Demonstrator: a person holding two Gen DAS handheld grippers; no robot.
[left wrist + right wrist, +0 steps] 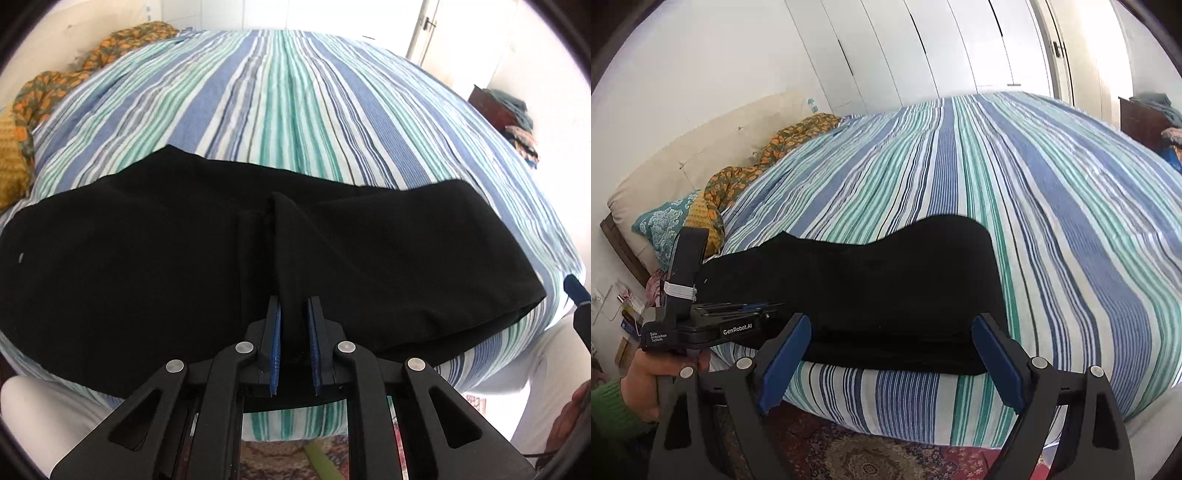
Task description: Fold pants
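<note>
Pants (184, 258), black, lie across the bed's (295, 92) near edge. The left tool (294, 332) pinches a ridge of cloth at their near hem; a thin bite could slip when lifted. The right tool (892, 354) gapes empty just beside the right end. Black hides seams and layers.

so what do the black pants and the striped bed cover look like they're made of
The pants: a matte black, soft fabric, possibly a knit; no sheen, and it bunches into a ridge between the left gripper pads. The bed cover: thin woven cloth, likely cotton, with fine crinkles along its stripes.
</note>
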